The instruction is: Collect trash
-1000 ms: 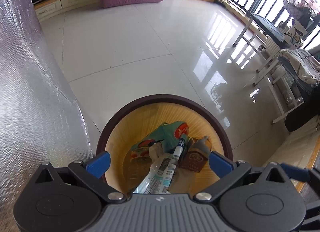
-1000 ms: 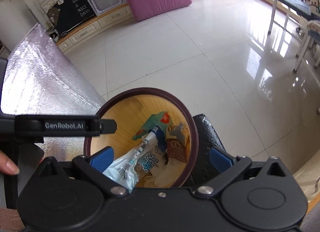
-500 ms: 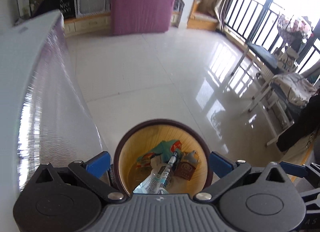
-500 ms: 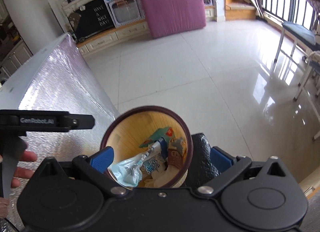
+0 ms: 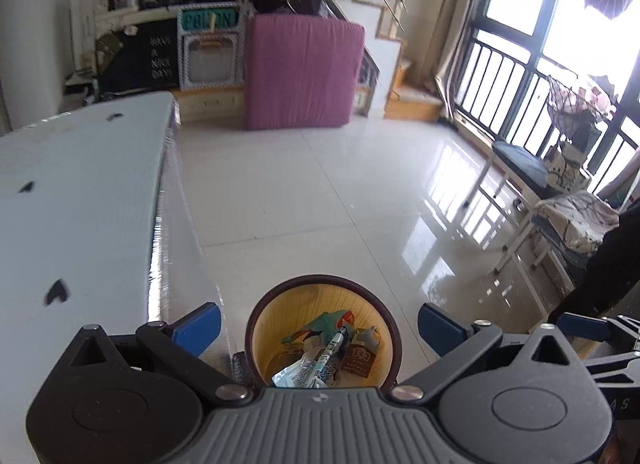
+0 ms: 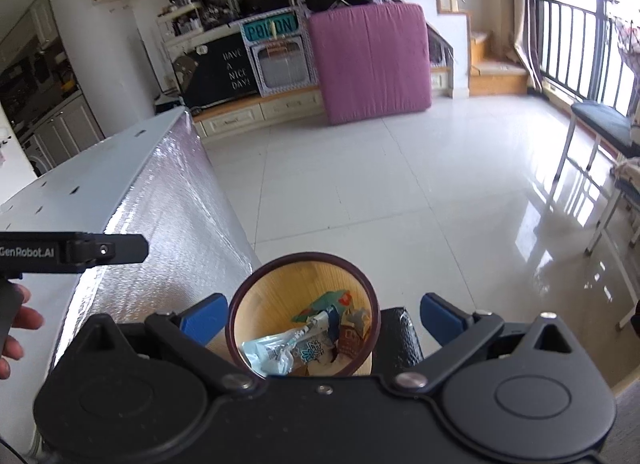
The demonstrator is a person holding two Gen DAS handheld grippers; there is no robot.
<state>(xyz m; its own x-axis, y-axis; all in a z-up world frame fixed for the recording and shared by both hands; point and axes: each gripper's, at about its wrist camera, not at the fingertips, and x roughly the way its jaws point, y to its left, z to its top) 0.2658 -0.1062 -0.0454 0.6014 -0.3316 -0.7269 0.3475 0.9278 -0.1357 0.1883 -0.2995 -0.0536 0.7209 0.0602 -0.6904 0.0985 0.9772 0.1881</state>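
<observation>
Looking down at the waste bin (image 5: 322,284) on the floor beside the foil-wrapped table (image 5: 80,200), I see wrappers already inside it: a pale blue pouch (image 6: 272,352), a green packet (image 5: 324,322) and a small brown carton (image 5: 360,356). The bin stands upright, its dark rim showing between the blue fingertips in both wrist views, and a black textured object (image 6: 398,338) sits just beside its right wall.

My left gripper (image 5: 319,326) has its fingers spread wide with nothing between them. My right gripper (image 6: 323,316) is equally wide and empty. The left tool shows in the right view as a black bar at the left edge, with the person's hand (image 6: 16,324) under it.

I judge the drop is done and I am between items. Neither view shows loose trash outside the bin, so the next piece has to be found first, perhaps on the tabletop, whose visible part shows only dark marks. To do this well I would leave both pairs of fingers spread, turn one camera over the table until something shows clearly, and approach it low and square. I would remember where the bin stands and steer wide of its rim so it does not tip.
</observation>
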